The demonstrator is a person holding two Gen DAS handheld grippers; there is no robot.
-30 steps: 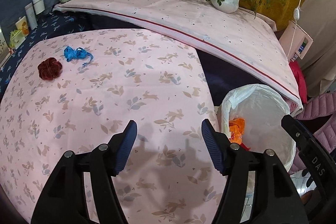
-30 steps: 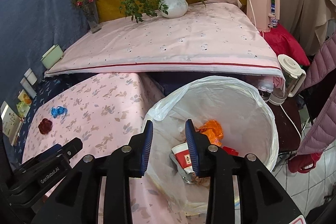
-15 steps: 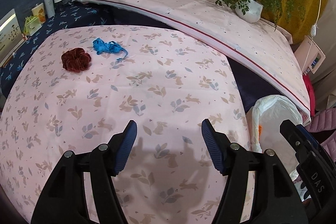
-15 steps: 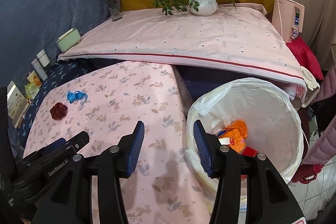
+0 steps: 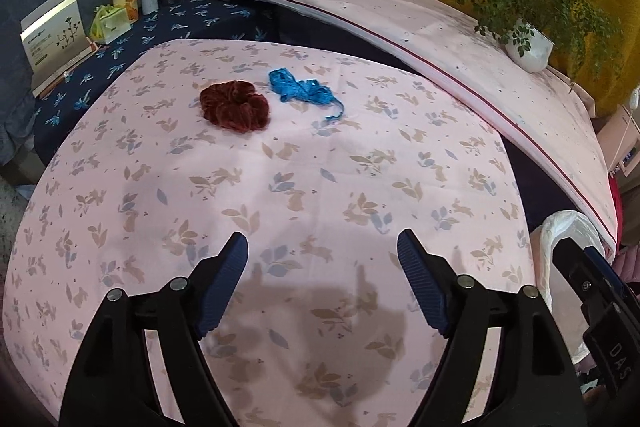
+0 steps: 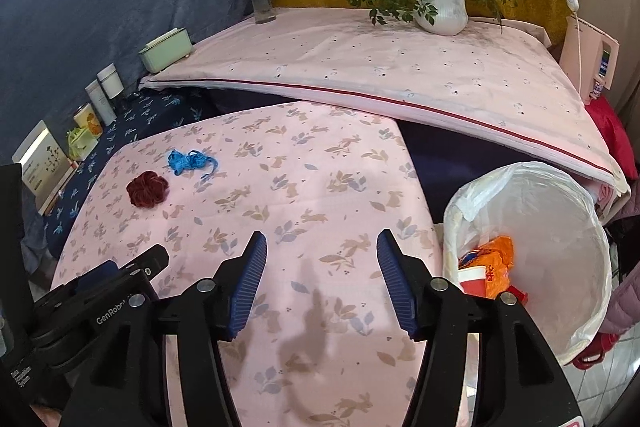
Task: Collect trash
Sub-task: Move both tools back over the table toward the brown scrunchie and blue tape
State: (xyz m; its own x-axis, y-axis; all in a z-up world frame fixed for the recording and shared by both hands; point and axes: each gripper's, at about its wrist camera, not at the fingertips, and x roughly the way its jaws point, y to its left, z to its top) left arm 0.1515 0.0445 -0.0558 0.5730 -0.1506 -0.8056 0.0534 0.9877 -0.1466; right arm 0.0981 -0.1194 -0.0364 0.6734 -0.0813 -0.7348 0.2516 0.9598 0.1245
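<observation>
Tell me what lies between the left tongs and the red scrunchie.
Nothing: only bare pink tablecloth separates the left tongs from the red scrunchie, as the left wrist view shows.

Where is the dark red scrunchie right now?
The dark red scrunchie lies on the pink rabbit-print cloth, towards its far left in both wrist views. The blue string tangle lies just to its right, clear of both grippers.

on the body of your right gripper (image 5: 614, 331), seen at the edge of the left wrist view, you can read "das". on the body of your left gripper (image 6: 104, 307), seen in the right wrist view, you can read "genrobot", though its last letters are cut off. the card (image 5: 54, 35) and the red cup (image 6: 476, 281) carry print too small to read.
</observation>
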